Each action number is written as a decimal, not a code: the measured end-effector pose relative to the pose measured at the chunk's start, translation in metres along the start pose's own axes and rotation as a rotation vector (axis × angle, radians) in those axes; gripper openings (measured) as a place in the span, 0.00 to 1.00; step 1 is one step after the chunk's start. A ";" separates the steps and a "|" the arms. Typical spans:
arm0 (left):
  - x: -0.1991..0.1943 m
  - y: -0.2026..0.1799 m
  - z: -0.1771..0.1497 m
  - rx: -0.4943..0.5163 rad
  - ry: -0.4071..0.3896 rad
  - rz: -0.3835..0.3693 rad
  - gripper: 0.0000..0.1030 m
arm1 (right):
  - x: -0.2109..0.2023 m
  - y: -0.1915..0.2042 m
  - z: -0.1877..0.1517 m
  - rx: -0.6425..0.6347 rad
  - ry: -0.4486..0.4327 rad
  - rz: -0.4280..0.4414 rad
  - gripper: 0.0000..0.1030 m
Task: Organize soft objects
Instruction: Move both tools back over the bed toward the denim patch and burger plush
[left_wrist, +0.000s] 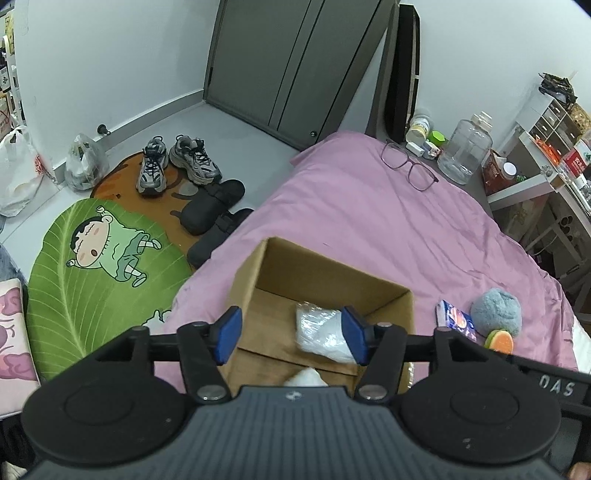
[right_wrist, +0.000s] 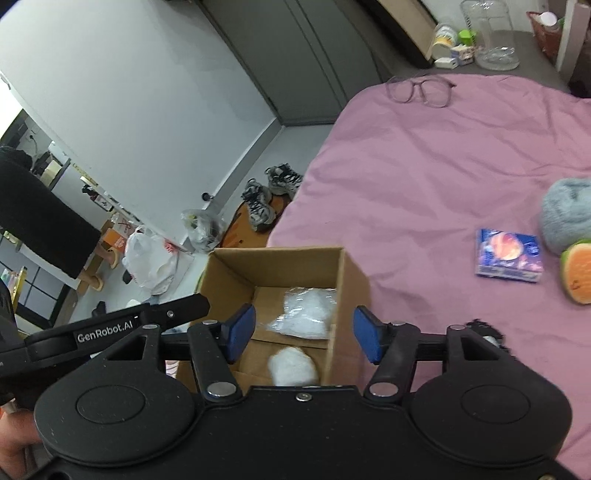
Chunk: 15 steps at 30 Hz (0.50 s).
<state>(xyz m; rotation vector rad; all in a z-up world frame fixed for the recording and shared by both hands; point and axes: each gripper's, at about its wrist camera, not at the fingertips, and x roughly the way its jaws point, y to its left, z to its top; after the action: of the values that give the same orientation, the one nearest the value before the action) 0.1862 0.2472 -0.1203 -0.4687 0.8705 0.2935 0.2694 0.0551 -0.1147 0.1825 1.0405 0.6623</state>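
An open cardboard box (left_wrist: 332, 273) (right_wrist: 229, 269) sits on the pink bed sheet (left_wrist: 369, 206) (right_wrist: 424, 166). Inside lie a clear plastic bag of white stuff (left_wrist: 319, 328) (right_wrist: 308, 314) and a white soft lump (left_wrist: 304, 376) (right_wrist: 291, 365). My left gripper (left_wrist: 293, 336) is open and empty, just above the box's near side. My right gripper (right_wrist: 304, 338) is open and empty over the box's right wall. To the right on the bed lie a grey fluffy ball (left_wrist: 496, 310) (right_wrist: 569, 214), an orange melon-slice plush (left_wrist: 500, 341) (right_wrist: 578, 275) and a small blue packet (left_wrist: 456, 319) (right_wrist: 509, 254).
Glasses (left_wrist: 408, 166) (right_wrist: 419, 90) lie on the far part of the bed. A glass jar (left_wrist: 465, 151) and small items stand on the bedside surface. Shoes (left_wrist: 177, 162), slippers (left_wrist: 212, 206), a leaf rug (left_wrist: 99, 280) and plastic bags (left_wrist: 85, 162) are on the floor left.
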 end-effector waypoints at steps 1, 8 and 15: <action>-0.001 -0.003 -0.002 0.002 0.001 -0.003 0.60 | -0.004 -0.002 0.000 -0.001 -0.004 -0.008 0.62; -0.006 -0.035 -0.012 0.035 0.017 -0.026 0.66 | -0.033 -0.029 -0.001 0.000 -0.023 -0.046 0.67; -0.014 -0.066 -0.025 0.051 0.025 -0.060 0.72 | -0.064 -0.057 -0.010 0.002 -0.042 -0.109 0.83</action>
<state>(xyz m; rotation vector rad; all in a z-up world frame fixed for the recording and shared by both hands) 0.1894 0.1773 -0.1045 -0.4509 0.8848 0.2097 0.2638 -0.0293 -0.0973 0.1398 1.0039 0.5571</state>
